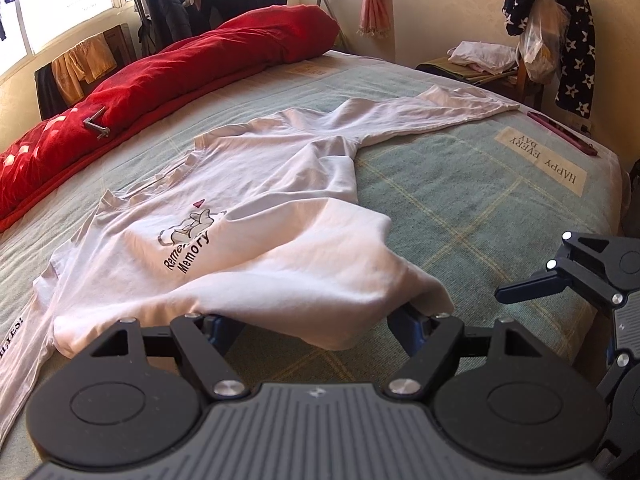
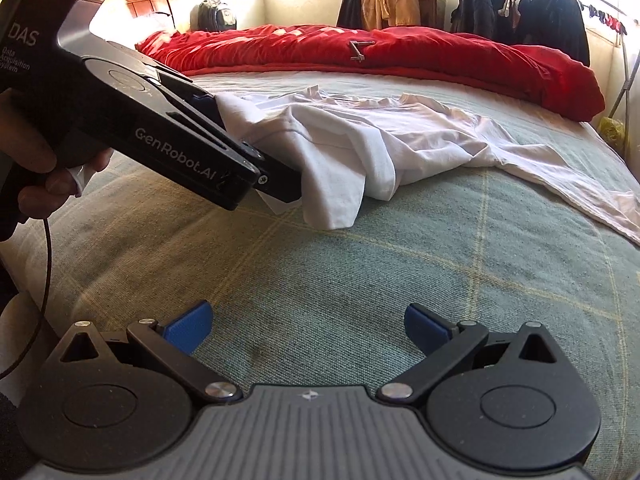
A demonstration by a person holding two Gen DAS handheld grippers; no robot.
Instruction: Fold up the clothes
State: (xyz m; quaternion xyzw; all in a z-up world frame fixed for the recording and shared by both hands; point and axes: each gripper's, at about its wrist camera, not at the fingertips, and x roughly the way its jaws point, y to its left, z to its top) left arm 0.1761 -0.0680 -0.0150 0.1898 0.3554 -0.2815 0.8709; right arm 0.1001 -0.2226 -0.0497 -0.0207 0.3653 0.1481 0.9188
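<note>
The left wrist view sits just behind its own jaws, looking down along them across the bed point(image 1: 460, 184) toward the far corner and wall; the white shirt point(image 1: 256, 216) lies draped over both jaw tips, very close. The right wrist view looks from behind its jaws, low over bare cover, toward the window side; the shirt point(image 2: 384, 136) lies well ahead of them. Both views share the shirt, the bed and the red duvet point(image 2: 400, 52).
</note>
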